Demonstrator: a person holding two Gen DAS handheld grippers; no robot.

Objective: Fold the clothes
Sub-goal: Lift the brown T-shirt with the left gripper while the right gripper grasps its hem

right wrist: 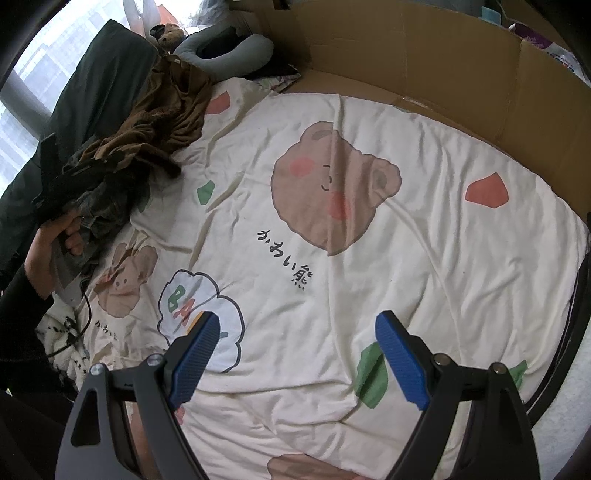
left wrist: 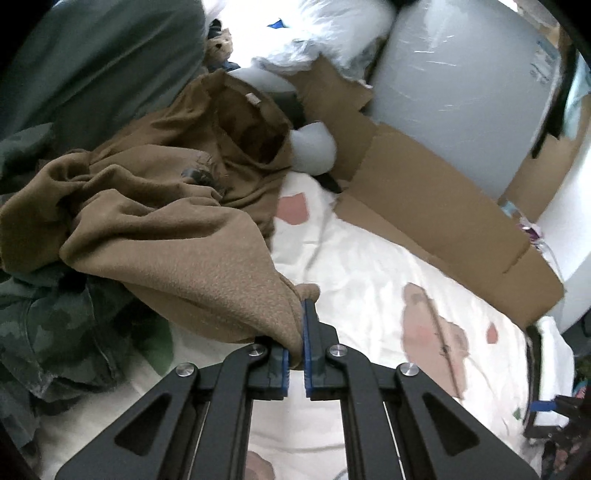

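A crumpled brown fleece garment (left wrist: pixel 159 206) lies at the left of a bed, partly over a camouflage garment (left wrist: pixel 55 332). My left gripper (left wrist: pixel 295 332) is shut on a fold of the brown fleece, which bunches between the blue pads. In the right wrist view the same brown garment (right wrist: pixel 162 118) is heaped at the far left of the bed, with the camouflage garment (right wrist: pixel 99 206) below it and a hand (right wrist: pixel 55 236) holding the left gripper's handle. My right gripper (right wrist: pixel 295 354) hangs open over the cream bear-print sheet (right wrist: pixel 406 258), holding nothing.
A flattened cardboard box (right wrist: pixel 443 77) lines the far and right edge of the bed. A grey neck pillow (right wrist: pixel 229 55) and a small plush toy (right wrist: pixel 170 35) lie at the head. A dark green cushion (left wrist: pixel 92 66) stands behind the clothes. A cable (right wrist: pixel 83 317) trails at left.
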